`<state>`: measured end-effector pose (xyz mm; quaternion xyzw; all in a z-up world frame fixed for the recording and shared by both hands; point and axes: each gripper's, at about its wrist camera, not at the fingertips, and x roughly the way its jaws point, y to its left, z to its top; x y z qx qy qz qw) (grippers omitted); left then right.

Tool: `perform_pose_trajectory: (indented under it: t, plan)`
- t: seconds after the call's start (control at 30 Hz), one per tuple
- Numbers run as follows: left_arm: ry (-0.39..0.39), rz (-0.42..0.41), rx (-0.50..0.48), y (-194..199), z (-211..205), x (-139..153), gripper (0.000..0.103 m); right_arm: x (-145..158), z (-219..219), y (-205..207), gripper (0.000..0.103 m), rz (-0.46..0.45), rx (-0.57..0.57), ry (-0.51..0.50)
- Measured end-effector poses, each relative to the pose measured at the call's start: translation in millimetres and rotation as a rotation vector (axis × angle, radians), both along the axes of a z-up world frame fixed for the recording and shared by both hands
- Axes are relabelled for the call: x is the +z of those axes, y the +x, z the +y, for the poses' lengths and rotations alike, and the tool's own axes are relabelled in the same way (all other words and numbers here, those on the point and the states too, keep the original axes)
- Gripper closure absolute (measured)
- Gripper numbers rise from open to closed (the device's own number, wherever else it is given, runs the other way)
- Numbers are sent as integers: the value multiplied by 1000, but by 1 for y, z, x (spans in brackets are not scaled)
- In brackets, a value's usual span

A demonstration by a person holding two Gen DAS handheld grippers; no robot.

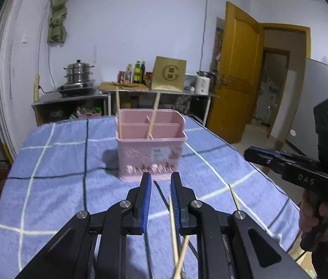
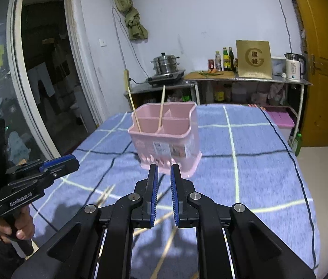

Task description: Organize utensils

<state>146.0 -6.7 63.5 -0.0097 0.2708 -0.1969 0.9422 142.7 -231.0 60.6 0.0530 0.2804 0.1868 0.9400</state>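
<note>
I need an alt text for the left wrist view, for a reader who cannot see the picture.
A pink utensil holder with two chopsticks standing in it sits on a blue checked tablecloth. In front, the left gripper is open and empty above loose chopsticks lying on the cloth; the right gripper enters from the right.

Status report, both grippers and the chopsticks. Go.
Left gripper and right gripper open, empty. Two chopsticks upright in pink holder; loose chopsticks on the cloth. Path clear.

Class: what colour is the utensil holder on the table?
Pink; the utensil holder shows best in the left wrist view.
</note>
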Motion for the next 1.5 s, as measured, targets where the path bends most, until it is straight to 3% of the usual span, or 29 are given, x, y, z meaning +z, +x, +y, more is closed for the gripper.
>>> perform_pose_trajectory:
  t: [0.4,0.7,0.97,1.23,1.33,1.4,1.5]
  plan:
    - [60,73,-77,-9,-32,-36,86,-31,-20,-14,92,70,-37,-9]
    - [140,176,-167,11,-64,-73,86,-58,-20,-6,92,138,-35,-41]
    - [225,253,-198,36,-90,-103,86,-72,-34,5,92,190,-78,-40]
    - [299,320,-203,52,-108,-123,86,-81,-23,14,92,223,-48,-53]
    - [301,304,-194,55,-109,-125,87,-84,-22,18,92,231,-45,-53]
    - [295,311,-179,58,-107,-126,96,-85,-21,20,92,238,-43,-56]
    - [253,328,-170,62,-102,-125,97,-86,-16,25,92,244,-33,-61]
